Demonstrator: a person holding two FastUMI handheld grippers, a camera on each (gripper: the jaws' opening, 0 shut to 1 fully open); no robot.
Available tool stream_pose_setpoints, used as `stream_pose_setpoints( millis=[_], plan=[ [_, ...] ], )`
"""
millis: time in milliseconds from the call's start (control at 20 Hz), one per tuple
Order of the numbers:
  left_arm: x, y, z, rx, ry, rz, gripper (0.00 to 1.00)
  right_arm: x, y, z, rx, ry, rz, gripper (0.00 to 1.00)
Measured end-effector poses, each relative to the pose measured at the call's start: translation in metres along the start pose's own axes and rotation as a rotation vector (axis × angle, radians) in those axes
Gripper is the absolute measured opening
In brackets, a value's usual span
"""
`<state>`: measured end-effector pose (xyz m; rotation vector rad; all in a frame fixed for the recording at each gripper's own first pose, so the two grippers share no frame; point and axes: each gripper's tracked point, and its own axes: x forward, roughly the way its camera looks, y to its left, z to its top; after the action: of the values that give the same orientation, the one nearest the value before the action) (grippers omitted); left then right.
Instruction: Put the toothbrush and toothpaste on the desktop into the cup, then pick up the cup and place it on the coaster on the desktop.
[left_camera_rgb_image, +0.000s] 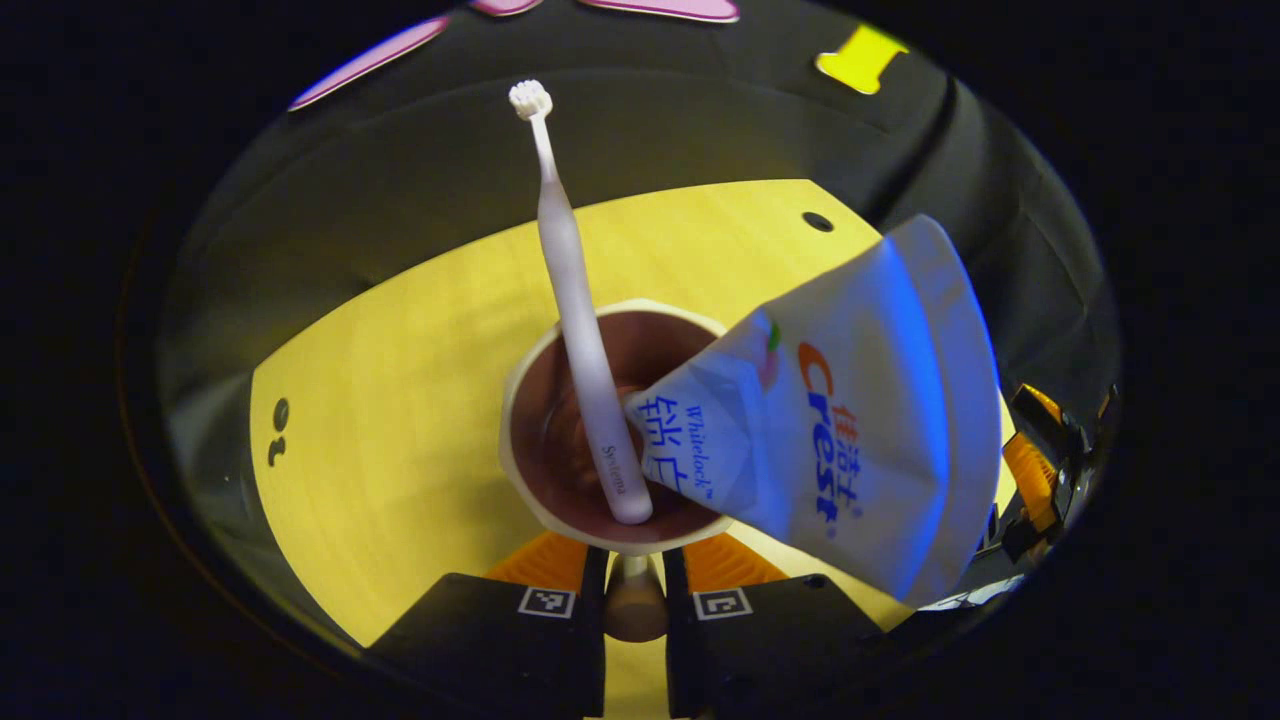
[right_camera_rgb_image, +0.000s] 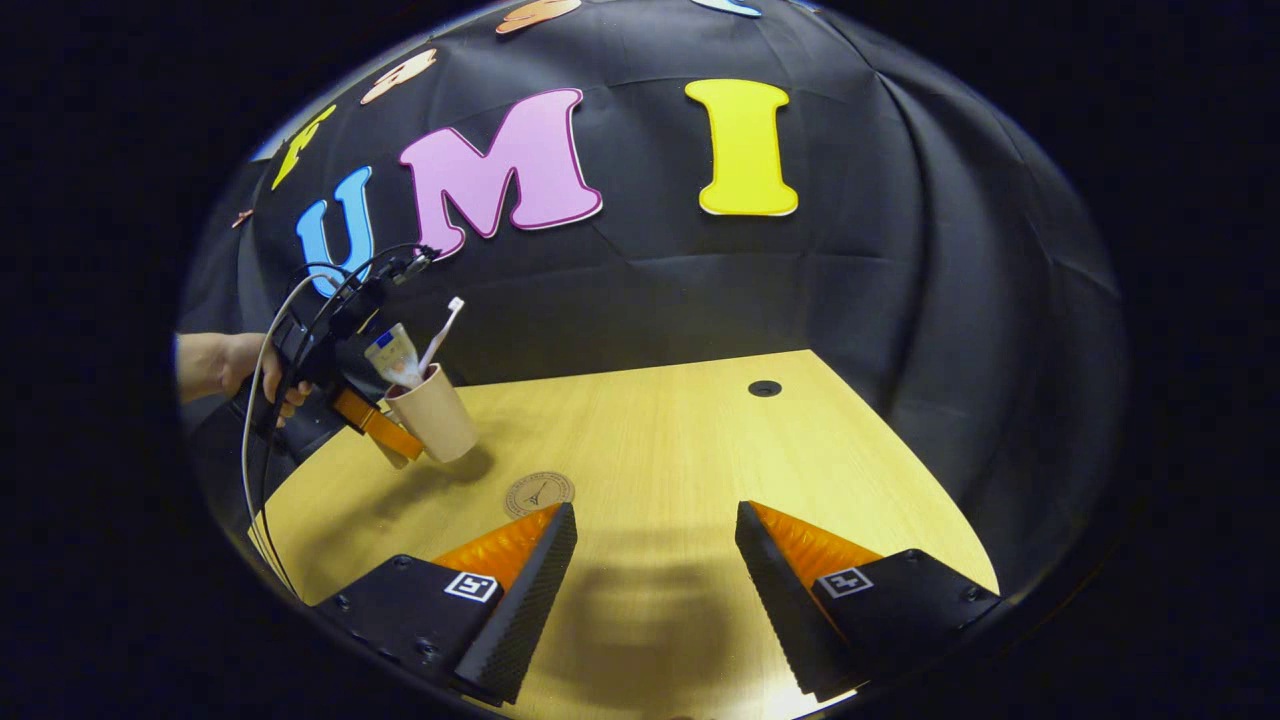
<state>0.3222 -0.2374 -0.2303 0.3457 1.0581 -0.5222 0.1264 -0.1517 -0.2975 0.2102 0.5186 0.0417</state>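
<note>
A beige cup (left_camera_rgb_image: 525, 400) with a dark inside is held in my left gripper (left_camera_rgb_image: 635, 565), whose fingers are shut on the cup's near side. A white toothbrush (left_camera_rgb_image: 575, 290) stands in it, head up. The white and blue toothpaste tube (left_camera_rgb_image: 850, 420) leans out over the right rim. In the right gripper view the cup (right_camera_rgb_image: 435, 415) hangs tilted above the table in the left gripper (right_camera_rgb_image: 375, 425), with toothbrush (right_camera_rgb_image: 442, 335) and toothpaste (right_camera_rgb_image: 393, 358) sticking out. The round coaster (right_camera_rgb_image: 539, 492) lies on the desktop just below and right of the cup. My right gripper (right_camera_rgb_image: 655, 540) is open over the table.
The wooden table (right_camera_rgb_image: 700, 450) has a small dark hole (right_camera_rgb_image: 764, 388) near its far edge. A hand (right_camera_rgb_image: 250, 370) and cables are behind the left gripper. The right gripper's orange and black parts (left_camera_rgb_image: 1040, 470) show at the right edge of the left gripper view.
</note>
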Motion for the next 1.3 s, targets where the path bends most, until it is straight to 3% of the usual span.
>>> stream_pose_setpoints(
  millis=[50, 200, 300, 350, 500, 800, 850, 950, 1000, 1150, 1300],
  plan=[
    [0.007, -0.010, 0.004, 0.022, 0.003, -0.009, 0.24, -0.005, -0.005, -0.001, 0.008, -0.001, -0.010, 0.99],
    [0.027, -0.040, 0.008, 0.068, 0.024, -0.034, 0.28, -0.017, -0.020, -0.006, 0.033, 0.003, -0.044, 0.99],
    [0.036, -0.053, 0.009, 0.076, 0.038, -0.051, 0.24, -0.024, -0.030, -0.011, 0.049, 0.008, -0.064, 0.98],
    [0.042, -0.057, 0.010, 0.078, 0.044, -0.055, 0.33, -0.027, -0.036, -0.013, 0.056, 0.012, -0.075, 0.98],
    [0.058, -0.062, 0.005, 0.091, 0.067, -0.039, 0.29, -0.036, -0.050, -0.021, 0.080, 0.021, -0.105, 0.99],
    [0.067, -0.062, -0.004, 0.114, 0.105, 0.005, 0.32, -0.043, -0.060, -0.041, 0.151, 0.045, -0.127, 0.99],
    [0.066, -0.062, -0.002, 0.114, 0.099, 0.008, 0.38, -0.043, -0.060, -0.043, 0.153, 0.046, -0.127, 0.99],
    [0.060, -0.059, 0.000, 0.118, 0.087, 0.020, 0.36, -0.044, -0.057, -0.043, 0.146, 0.047, -0.119, 0.98],
    [0.057, -0.057, 0.002, 0.116, 0.073, 0.028, 0.42, -0.043, -0.055, -0.043, 0.141, 0.046, -0.113, 0.98],
    [0.045, -0.056, 0.007, 0.100, 0.034, 0.033, 0.74, -0.042, -0.050, -0.038, 0.130, 0.041, -0.100, 0.99],
    [0.026, -0.055, 0.009, 0.072, -0.025, 0.037, 0.83, -0.042, -0.043, -0.033, 0.122, 0.038, -0.084, 0.99]
  ],
)
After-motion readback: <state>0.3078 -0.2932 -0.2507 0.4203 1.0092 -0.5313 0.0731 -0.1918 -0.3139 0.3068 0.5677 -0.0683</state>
